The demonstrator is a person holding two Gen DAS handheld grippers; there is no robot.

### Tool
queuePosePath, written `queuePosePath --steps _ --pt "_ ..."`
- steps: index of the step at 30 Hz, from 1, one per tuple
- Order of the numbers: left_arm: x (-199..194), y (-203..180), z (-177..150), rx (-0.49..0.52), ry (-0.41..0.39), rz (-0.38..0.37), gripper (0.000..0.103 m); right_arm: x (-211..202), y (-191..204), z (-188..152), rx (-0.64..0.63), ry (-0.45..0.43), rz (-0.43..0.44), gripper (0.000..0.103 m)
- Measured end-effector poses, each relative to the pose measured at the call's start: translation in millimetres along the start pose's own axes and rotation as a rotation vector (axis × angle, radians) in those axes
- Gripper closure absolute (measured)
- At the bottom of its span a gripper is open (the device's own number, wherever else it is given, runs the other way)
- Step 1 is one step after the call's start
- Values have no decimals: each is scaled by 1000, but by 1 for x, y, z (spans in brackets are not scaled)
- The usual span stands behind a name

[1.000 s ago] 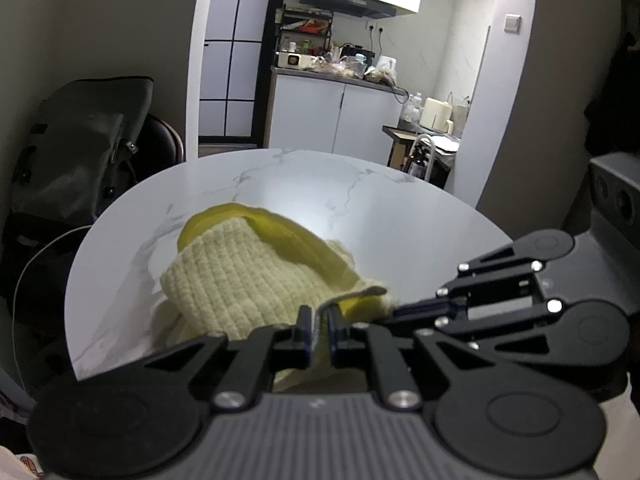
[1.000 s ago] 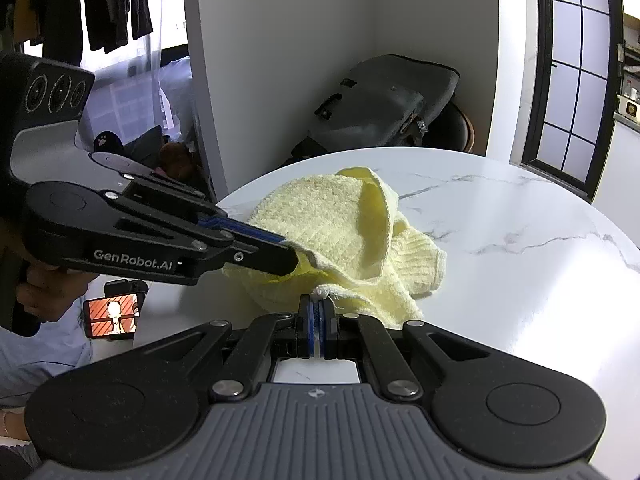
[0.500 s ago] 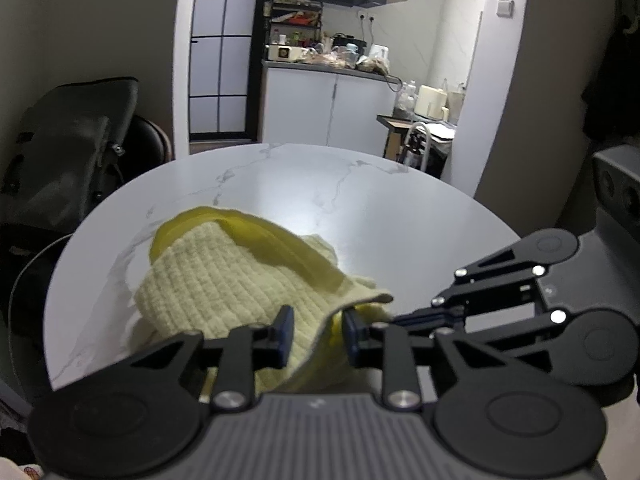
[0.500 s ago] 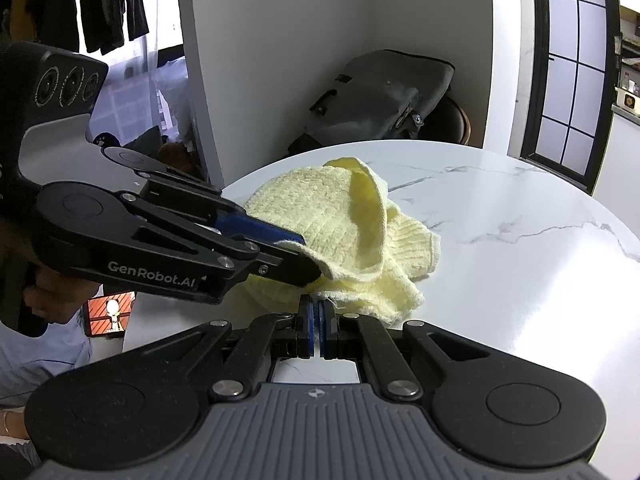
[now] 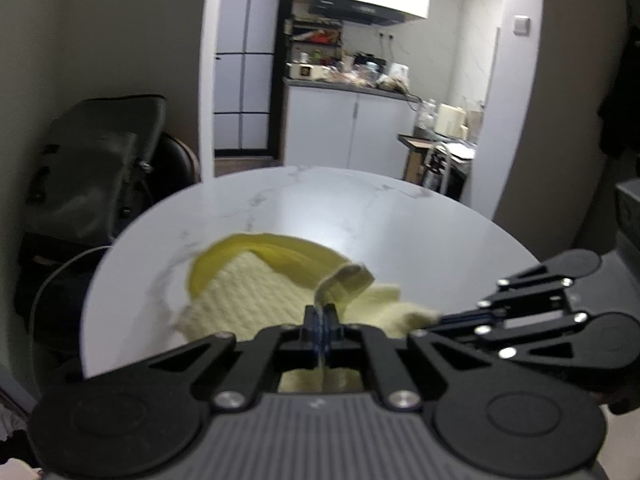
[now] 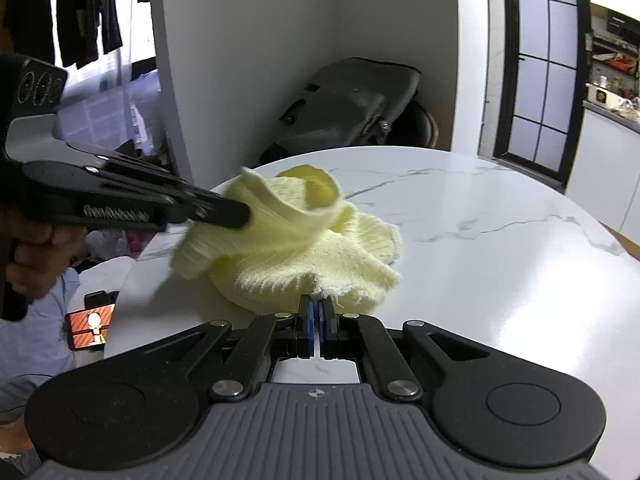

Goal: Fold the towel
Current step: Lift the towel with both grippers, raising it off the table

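A crumpled yellow towel (image 6: 304, 240) is being kept on the near left part of the round white marble table (image 6: 480, 240). An edge of the towel is being clamped by the left hand-held gripper (image 5: 320, 316), whose jaws are pressed together on the fabric, with a flap standing up just beyond them. The towel's near hem is being pinched by the right hand-held gripper (image 6: 316, 312), likewise closed on the cloth.

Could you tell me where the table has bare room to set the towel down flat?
The table is bare right of the towel and beyond it toward the far rim. The near left edge is crowded: both grippers, left and right, pinch the towel there.
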State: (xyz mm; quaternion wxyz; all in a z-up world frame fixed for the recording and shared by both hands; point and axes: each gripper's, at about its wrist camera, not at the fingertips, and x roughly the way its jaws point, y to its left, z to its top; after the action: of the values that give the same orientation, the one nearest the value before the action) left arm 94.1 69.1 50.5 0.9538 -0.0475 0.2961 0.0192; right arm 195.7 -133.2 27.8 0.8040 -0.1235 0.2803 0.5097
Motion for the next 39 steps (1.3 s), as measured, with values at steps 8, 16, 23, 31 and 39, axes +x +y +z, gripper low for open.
queuePosePath --steps 8,16,23,31,39 --pt "-21 24 0 -43 -32 88 100 -22 -12 -6 16 -21 -79 100" --pt "-35 36 -1 -83 -39 144 100 -40 -23 -8 27 -42 -138 100" --pt "-43 42 -1 -121 -43 167 100 -61 -31 -3 32 -80 -196 100" --pt "-52 33 5 -155 -104 120 100 -84 -35 6 19 -134 -256 100" --pt "-65 22 30 -173 -219 69 100 -117 -31 29 -10 -240 -322 100"
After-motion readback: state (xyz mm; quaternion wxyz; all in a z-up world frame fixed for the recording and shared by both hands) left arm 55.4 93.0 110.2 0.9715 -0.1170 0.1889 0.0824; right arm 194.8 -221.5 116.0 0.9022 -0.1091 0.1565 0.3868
